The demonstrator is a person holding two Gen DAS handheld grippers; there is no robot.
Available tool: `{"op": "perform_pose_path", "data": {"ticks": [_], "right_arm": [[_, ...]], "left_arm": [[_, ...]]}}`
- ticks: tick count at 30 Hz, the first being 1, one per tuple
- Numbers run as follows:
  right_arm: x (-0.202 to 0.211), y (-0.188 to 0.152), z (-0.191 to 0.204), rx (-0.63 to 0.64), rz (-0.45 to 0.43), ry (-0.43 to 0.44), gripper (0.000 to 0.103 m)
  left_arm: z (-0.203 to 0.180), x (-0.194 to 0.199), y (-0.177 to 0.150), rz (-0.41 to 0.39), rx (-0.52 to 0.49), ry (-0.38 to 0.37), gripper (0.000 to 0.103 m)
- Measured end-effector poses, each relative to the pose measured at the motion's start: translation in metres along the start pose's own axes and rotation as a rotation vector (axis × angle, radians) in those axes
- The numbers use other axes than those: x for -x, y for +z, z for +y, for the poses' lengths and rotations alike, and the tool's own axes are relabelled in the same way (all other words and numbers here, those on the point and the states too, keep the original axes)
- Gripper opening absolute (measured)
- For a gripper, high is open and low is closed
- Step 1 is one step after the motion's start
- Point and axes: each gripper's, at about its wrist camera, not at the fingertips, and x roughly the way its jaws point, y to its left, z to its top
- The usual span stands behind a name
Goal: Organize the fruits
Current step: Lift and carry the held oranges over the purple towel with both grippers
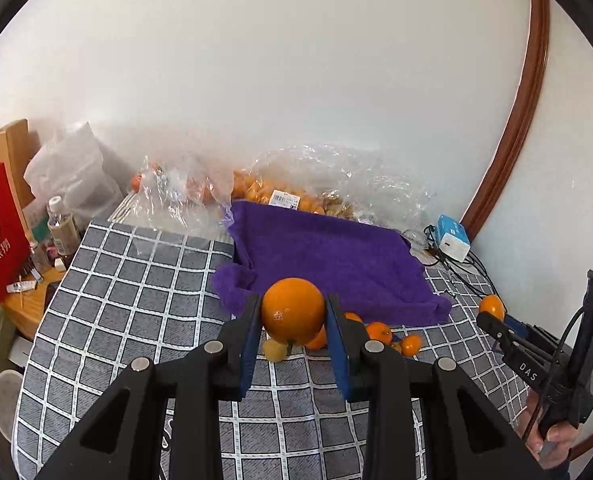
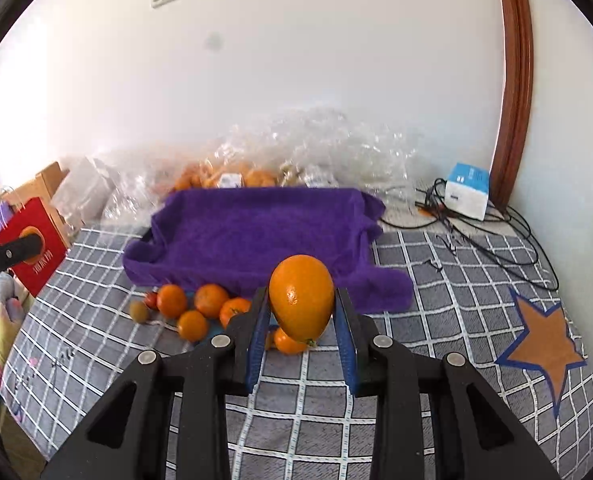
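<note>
White wall fills the upper half of both views, and below it a grey checked cloth (image 1: 136, 300) covers the desk, with a purple towel-lined tray (image 1: 328, 256) at mid-frame and crinkled plastic bags (image 1: 336, 176) of fruit behind it. At the lower centre of the left wrist view, the left gripper (image 1: 294, 320) is clamped on a round orange (image 1: 292, 310); the right gripper (image 2: 301, 308) likewise pinches an egg-shaped orange (image 2: 301, 296) at the lower centre of its own view. Both fruits sit out at the fingertips, above a loose cluster of small oranges (image 2: 200, 308) lying just in front of the tray. The risk, as I judge it, is a smooth, rounded skin squirting out of so shallow a pinch, dropping into the cluster and scattering it across the cloth. Releasing short of the tray's near rim would have the same effect, and the two grippers could bump if they converge on one spot.
</note>
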Motion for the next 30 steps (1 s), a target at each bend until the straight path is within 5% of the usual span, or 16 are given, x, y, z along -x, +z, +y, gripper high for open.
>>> {"op": "perform_pose_path", "data": {"ticks": [19, 30], "right_arm": [[0.004, 0.051, -0.009, -0.049, -0.031, 0.017, 0.032], [-0.054, 0.093, -0.014, -0.036, -0.004, 0.045, 0.032]], "left_arm": [[-0.025, -0.030, 0.038, 0.021, -0.024, 0.009, 0.030], [-0.017, -0.088, 0.072, 0.052, -0.010, 0.045, 0.030]]}}
